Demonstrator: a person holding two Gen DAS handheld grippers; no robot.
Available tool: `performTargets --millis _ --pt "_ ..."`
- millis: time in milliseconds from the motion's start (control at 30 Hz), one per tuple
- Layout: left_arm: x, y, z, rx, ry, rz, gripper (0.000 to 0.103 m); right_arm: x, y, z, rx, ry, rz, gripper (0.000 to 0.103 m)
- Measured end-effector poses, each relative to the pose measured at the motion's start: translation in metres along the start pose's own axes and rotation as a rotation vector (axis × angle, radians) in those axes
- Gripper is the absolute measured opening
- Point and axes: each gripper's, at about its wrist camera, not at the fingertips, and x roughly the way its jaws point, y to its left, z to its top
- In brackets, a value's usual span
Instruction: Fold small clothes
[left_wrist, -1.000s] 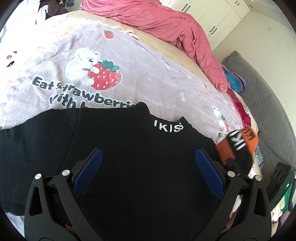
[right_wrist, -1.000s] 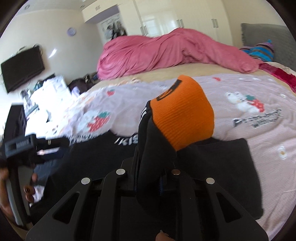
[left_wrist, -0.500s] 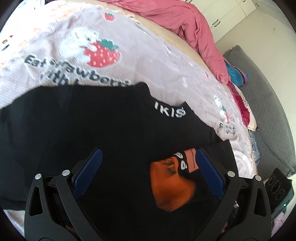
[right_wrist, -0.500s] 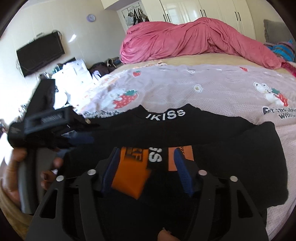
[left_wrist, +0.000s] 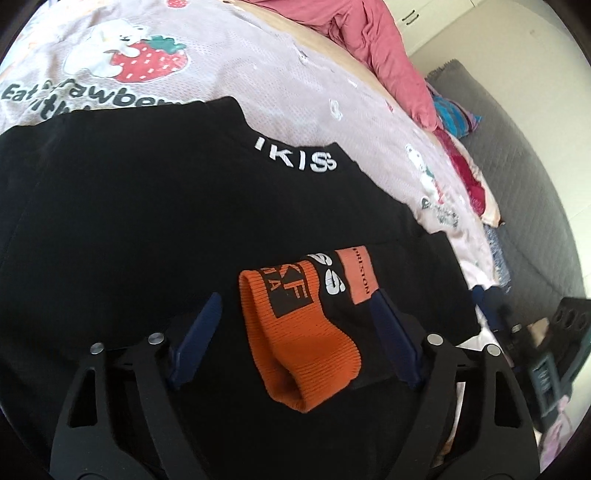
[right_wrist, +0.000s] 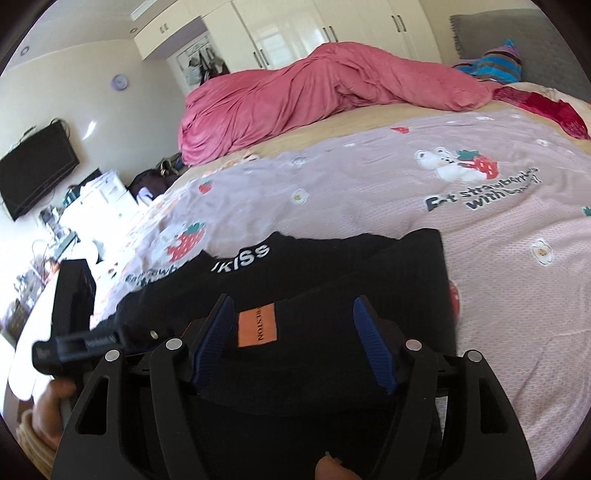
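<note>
The black top (left_wrist: 155, 221) lies flat on the bed's strawberry-print cover (left_wrist: 258, 74), its collar lettering pointing away from both tools, so the body is spread out as a base to fold onto. One sleeve is laid across the chest, and its orange cuff (left_wrist: 295, 332) rests on the black cloth directly between the fingers of the left tool (left_wrist: 295, 332). That tool stands spread wide, gripping nothing; the cuff simply sits in its gap, likely so it can be pressed or pinned in place. An orange label patch (left_wrist: 356, 275) sits just ahead of the left tool's right-hand finger.

The right tool (right_wrist: 293, 341) is also spread and holds nothing. The same orange label patch (right_wrist: 256, 328) lies just inside its left-hand finger, with folded black sleeve cloth (right_wrist: 332, 325) filling the rest of the gap. Its open stance suggests the sleeve has been laid down and let go.

The left tool's body (right_wrist: 77, 343) shows to the left of the right tool. A pink duvet (right_wrist: 314, 85) is heaped well beyond the top.

By my judgement, one sleeve fold is done and the other side is next.
</note>
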Motion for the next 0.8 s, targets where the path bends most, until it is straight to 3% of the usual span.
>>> performTargets --millis 133,200,267,400,800 --pt "0.007 -0.006 0.0 0.041 -0.027 0.057 0.051 -0.002 -0.006 0.003 0.02 -0.009 -0.001 0.066" --pt "0.007 -0.009 0.001 0.071 -0.05 0.086 0.028 -0.003 -0.008 0.004 0.026 -0.012 -0.009 0.066" --pt "0.007 -0.009 0.002 0.082 -0.068 0.051 0.014 -0.003 -0.012 0.004 0.039 -0.012 -0.013 0.066" --pt "0.0 -0.01 0.004 0.079 -0.089 0.01 0.008 -0.006 -0.02 0.006 0.059 -0.021 -0.028 0.066" --pt "-0.068 -0.013 0.01 0.105 -0.242 -0.068 0.007 -0.012 -0.037 0.008 0.101 -0.035 -0.054 0.066"
